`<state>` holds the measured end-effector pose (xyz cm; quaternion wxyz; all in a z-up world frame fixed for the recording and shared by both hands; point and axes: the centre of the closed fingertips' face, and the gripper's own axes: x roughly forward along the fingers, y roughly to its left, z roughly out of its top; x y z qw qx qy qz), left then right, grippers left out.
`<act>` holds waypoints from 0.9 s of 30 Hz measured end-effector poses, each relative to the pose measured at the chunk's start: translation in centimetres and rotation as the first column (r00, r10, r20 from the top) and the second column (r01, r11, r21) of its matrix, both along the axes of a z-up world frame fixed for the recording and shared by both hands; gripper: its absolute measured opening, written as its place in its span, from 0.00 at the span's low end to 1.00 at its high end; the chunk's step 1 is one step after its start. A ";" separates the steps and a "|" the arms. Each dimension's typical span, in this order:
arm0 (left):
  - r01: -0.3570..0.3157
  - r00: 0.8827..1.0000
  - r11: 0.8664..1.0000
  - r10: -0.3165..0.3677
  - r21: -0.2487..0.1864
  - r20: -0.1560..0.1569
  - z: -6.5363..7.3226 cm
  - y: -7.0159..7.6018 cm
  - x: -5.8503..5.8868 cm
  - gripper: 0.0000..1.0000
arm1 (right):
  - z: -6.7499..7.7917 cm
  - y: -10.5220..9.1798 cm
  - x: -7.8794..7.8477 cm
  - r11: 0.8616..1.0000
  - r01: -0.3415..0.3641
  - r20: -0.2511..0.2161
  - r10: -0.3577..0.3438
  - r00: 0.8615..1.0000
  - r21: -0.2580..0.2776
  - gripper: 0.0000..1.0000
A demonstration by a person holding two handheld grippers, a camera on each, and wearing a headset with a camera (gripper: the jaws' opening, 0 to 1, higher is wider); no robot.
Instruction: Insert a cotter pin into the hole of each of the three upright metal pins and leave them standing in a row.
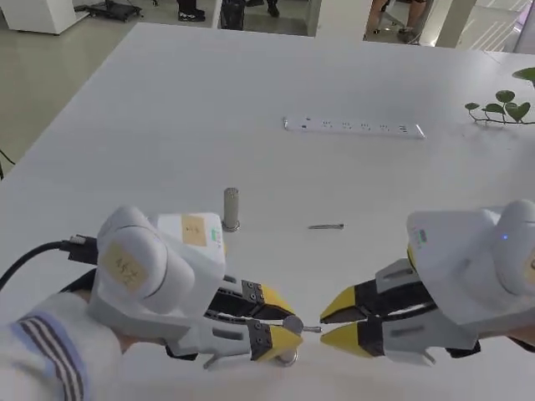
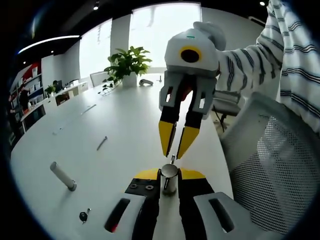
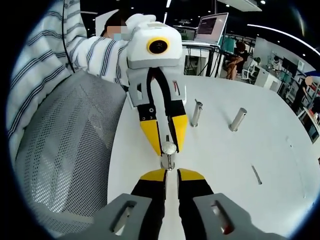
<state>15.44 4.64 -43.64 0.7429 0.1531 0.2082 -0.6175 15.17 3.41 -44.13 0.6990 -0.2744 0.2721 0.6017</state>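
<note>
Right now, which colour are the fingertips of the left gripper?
Yellow fingertips on the left gripper; clearest in the head view.

Held pin — shaft largely hidden.

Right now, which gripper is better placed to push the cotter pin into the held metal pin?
Right. The right gripper has its jaws pinched on the cotter pin, whose tip is at the metal pin. The left gripper is shut on that metal pin, steadying it.
</note>
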 end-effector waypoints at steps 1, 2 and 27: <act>0.000 1.000 1.000 0.000 0.000 0.000 0.0 0.0 0.0 0.09 | 0.1 0.1 0.2 1.000 0.003 0.006 -0.003 1.000 0.001 0.01; -0.002 1.000 1.000 0.002 0.000 0.000 0.0 0.0 0.1 0.09 | 0.1 0.2 0.2 1.000 0.000 0.006 0.000 1.000 -0.001 0.01; -0.005 1.000 1.000 0.005 0.011 0.004 -0.1 -0.1 0.2 0.09 | 0.3 1.6 -0.4 0.994 -0.098 0.054 0.100 0.993 -0.045 0.00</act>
